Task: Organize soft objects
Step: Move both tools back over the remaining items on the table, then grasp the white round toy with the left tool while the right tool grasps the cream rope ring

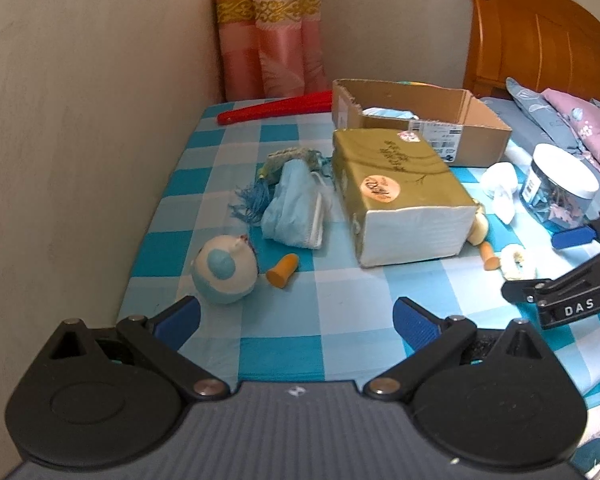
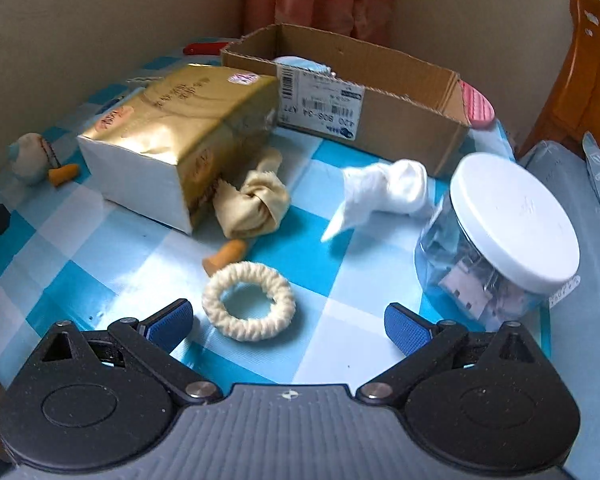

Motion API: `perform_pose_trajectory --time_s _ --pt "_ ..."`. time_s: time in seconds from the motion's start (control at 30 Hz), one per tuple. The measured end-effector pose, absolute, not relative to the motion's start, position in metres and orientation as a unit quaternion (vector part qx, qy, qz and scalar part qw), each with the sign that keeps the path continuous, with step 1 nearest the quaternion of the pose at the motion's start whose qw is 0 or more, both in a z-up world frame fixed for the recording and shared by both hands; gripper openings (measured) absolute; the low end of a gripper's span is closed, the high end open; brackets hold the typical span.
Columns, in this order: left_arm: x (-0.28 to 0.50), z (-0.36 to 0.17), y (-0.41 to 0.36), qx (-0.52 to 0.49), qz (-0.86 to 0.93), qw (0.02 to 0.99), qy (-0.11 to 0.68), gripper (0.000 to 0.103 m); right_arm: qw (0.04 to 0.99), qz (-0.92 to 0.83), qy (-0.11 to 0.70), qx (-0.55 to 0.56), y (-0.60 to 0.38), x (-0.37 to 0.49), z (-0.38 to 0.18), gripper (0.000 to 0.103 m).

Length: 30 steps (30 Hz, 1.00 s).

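A cream braided ring (image 2: 248, 301) lay flat on the blue checked cloth (image 2: 100, 248), just ahead of the right gripper (image 2: 288, 322), whose jaws stood wide apart and empty. The left gripper (image 1: 296, 318) was likewise spread and empty over bare cloth, a round blue-and-white plush (image 1: 224, 270) near its left finger. The gold tissue pack (image 2: 172, 140) and cardboard box (image 2: 380, 92) crowded the far side, and a lidded clear jar (image 2: 500, 236) stood to the right.
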<state>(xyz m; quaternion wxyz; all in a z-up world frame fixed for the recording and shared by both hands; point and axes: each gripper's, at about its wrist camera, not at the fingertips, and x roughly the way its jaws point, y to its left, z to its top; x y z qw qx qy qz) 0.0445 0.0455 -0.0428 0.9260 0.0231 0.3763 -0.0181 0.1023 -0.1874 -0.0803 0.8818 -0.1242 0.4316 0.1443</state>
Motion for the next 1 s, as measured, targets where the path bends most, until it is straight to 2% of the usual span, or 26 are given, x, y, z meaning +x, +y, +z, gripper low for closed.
perform_pose_trajectory --time_s 0.47,0.57,0.7,1.0 --pt "0.065 -0.060 0.066 -0.004 0.035 0.921 0.388 0.101 0.891 0.136 0.424 -0.088 -0.203 0.107 -0.082 0.103" --pt "0.071 -0.061 0.072 0.000 0.050 0.925 0.378 0.097 0.892 0.136 0.421 -0.086 -0.204 0.106 -0.082 0.103" --pt "0.075 -0.062 0.078 -0.009 0.066 0.928 0.366 0.085 0.896 0.138 0.413 -0.087 -0.204 0.103 -0.083 0.103" --pt "0.089 -0.068 0.087 -0.025 0.077 0.928 0.362 0.071 0.902 0.140 0.399 -0.085 -0.206 0.098 -0.085 0.103"
